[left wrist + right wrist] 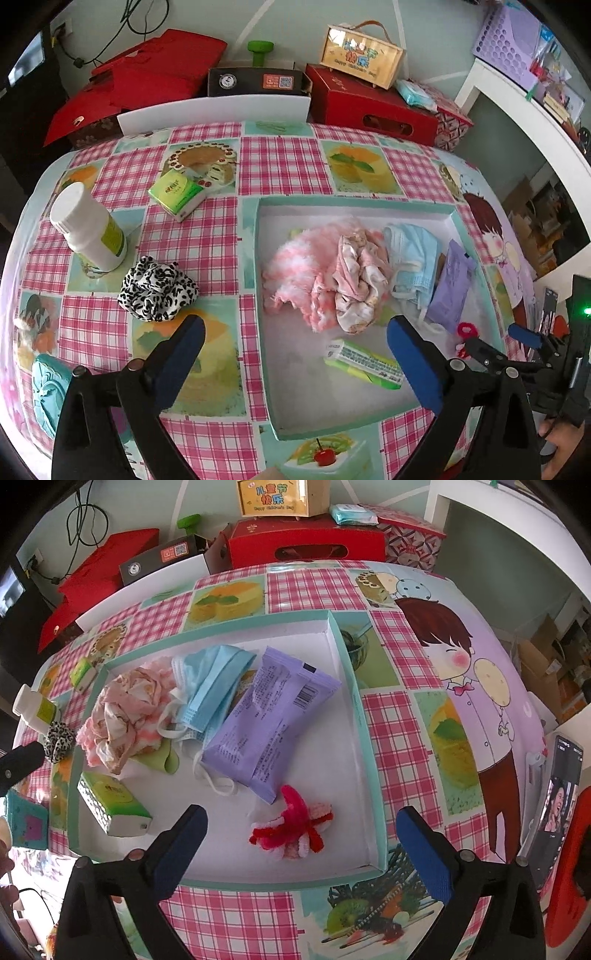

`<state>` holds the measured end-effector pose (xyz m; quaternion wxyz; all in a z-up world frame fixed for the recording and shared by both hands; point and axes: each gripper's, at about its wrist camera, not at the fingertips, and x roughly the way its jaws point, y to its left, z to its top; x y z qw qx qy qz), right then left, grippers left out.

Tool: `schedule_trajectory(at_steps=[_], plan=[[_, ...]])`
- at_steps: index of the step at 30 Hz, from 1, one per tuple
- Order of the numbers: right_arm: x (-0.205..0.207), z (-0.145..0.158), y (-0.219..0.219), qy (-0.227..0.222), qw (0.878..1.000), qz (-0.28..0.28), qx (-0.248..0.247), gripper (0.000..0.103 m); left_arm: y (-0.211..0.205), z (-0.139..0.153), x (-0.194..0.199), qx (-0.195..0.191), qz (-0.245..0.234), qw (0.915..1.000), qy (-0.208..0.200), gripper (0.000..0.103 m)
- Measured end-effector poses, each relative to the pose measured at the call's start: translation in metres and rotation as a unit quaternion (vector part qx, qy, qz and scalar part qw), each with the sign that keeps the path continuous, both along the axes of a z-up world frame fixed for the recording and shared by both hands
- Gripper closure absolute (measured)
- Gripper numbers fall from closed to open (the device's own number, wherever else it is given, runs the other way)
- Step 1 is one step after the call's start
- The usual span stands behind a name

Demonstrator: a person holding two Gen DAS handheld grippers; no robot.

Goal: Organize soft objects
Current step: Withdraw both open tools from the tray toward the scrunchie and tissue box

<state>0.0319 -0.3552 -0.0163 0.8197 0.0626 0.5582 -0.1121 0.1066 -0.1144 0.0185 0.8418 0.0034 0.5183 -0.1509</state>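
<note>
Most soft items are gathered in the tray (266, 295); the leopard scrunchie (157, 290), beyond the left gripper (295, 354)'s left finger, is left outside. Both the left gripper and the right gripper (301, 843) are spread wide, with nothing held.

Right gripper (301, 843) jaws apart, tray (373, 775) below

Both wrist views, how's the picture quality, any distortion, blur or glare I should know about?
Left wrist view: strong fisheye bending of the table edge, black vignette corners, tray contents sharp, soft even daylight with faint shadows. Right wrist view: same barrel distortion, the tray rim bows, purple packet print readable but small, mild sheen on it, no harsh glare.
</note>
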Motion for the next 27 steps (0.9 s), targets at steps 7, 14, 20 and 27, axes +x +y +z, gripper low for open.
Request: schedule_trajectory(at_steps=[7,14,20,27], plan=[[0.001,0.000,0.005,0.001,1.000,0.005,-0.003,0.000,0.007,0.003,0.002,-0.010,0.012,0.9999,-0.004,0.004],[0.003,0.004,0.009,-0.005,1.000,0.002,-0.007,0.000,0.030,0.013,0.008,-0.020,0.041,0.9989,-0.011,0.004],[0.009,0.011,0.019,-0.014,1.000,0.014,-0.007,0.000,0.078,0.031,0.021,-0.027,0.092,0.9949,-0.032,0.004],[0.033,0.017,0.055,-0.031,0.998,0.052,0.008,0.000,0.141,0.032,0.036,-0.040,0.152,0.9871,-0.027,0.004]])
